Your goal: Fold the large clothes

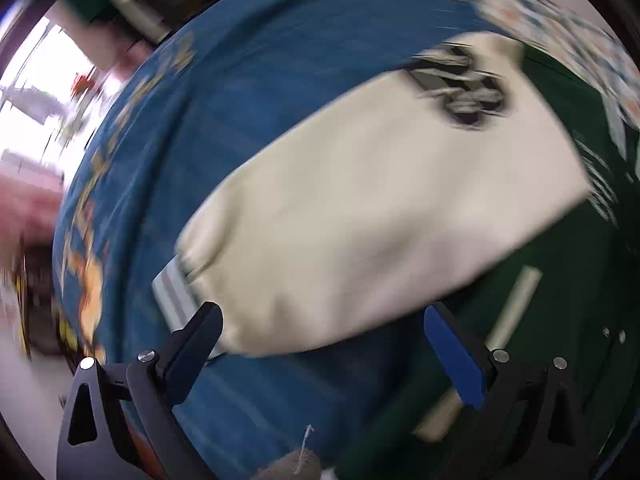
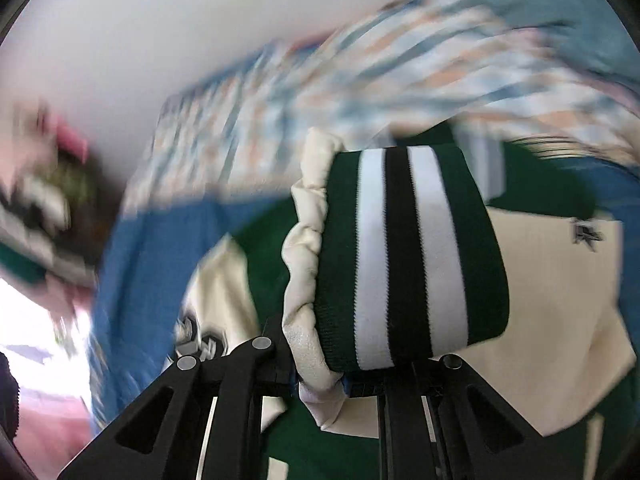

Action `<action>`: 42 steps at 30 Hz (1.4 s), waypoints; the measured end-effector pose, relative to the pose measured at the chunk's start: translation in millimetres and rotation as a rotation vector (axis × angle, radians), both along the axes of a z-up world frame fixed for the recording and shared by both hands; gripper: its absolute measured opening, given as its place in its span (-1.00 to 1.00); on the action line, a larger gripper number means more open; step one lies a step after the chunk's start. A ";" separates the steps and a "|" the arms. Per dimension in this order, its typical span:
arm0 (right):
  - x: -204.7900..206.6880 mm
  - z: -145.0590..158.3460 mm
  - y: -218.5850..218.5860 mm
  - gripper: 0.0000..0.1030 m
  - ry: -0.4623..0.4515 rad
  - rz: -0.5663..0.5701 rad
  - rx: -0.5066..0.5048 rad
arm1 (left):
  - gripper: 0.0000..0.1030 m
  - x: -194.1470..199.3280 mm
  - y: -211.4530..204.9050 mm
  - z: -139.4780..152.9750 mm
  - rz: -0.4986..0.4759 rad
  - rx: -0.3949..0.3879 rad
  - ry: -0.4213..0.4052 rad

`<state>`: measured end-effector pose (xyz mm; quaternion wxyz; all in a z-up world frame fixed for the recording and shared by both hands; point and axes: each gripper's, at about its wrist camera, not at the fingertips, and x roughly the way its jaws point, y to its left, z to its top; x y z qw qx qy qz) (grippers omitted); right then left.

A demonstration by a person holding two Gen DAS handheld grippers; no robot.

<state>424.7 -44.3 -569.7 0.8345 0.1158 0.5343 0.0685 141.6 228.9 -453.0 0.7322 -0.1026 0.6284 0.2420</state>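
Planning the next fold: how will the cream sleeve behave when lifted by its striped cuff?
The cream sleeve probably drapes floppily; it lies soft and creased. Its gathered leather-like skin may be heavyish and slick. The ribbed striped cuff, clamped in the right gripper, likely grips better.

green cuff (image 2: 412, 256) (white, black stripes)

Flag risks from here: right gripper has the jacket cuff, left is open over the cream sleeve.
1. The right gripper pinches only the striped cuff near its end; a tug could pull it free.
2. The left gripper is open and holds nothing, so the cream sleeve can sag or bunch.
3. The green jacket body lies on a loose blue bedspread that may drag along.
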 end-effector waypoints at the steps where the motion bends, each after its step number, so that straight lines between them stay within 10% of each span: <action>1: 7.2 -26.9 32.6 -0.70 0.048 0.093 -0.054 | 1.00 -12.0 17.5 -5.4 0.051 -0.020 0.013; 6: -10.3 -84.6 88.5 -0.51 0.142 0.291 -0.238 | 0.99 -51.2 67.2 -34.7 0.255 -0.185 0.023; 11: -50.9 -24.1 9.7 0.32 0.131 0.230 0.131 | 0.99 -71.7 88.4 -65.8 0.461 -0.479 -0.046; 16: -87.9 3.8 -62.5 0.32 0.200 0.111 0.114 | 0.99 -62.0 99.0 -101.2 0.635 -0.654 -0.142; 19: -94.8 -2.4 -106.5 0.32 0.258 0.024 0.081 | 0.84 -47.1 102.9 -99.1 0.710 -0.583 -0.213; 23: -84.0 -5.8 -115.3 0.27 0.259 -0.002 0.149 | -0.73 -12.0 132.4 -82.3 0.658 -0.344 -0.220; 30: -28.3 -49.3 -31.7 0.26 0.280 -0.007 0.237 | -0.78 39.9 226.4 -18.7 0.470 -0.140 -0.354; 36: 6.1 -94.7 56.9 -0.04 0.379 0.139 0.198 | -0.78 70.3 219.5 36.9 0.296 -0.079 -0.426; 42: -24.7 -22.8 -50.2 -0.04 0.234 -0.057 0.234 | -0.79 63.6 197.4 72.7 0.166 -0.017 -0.450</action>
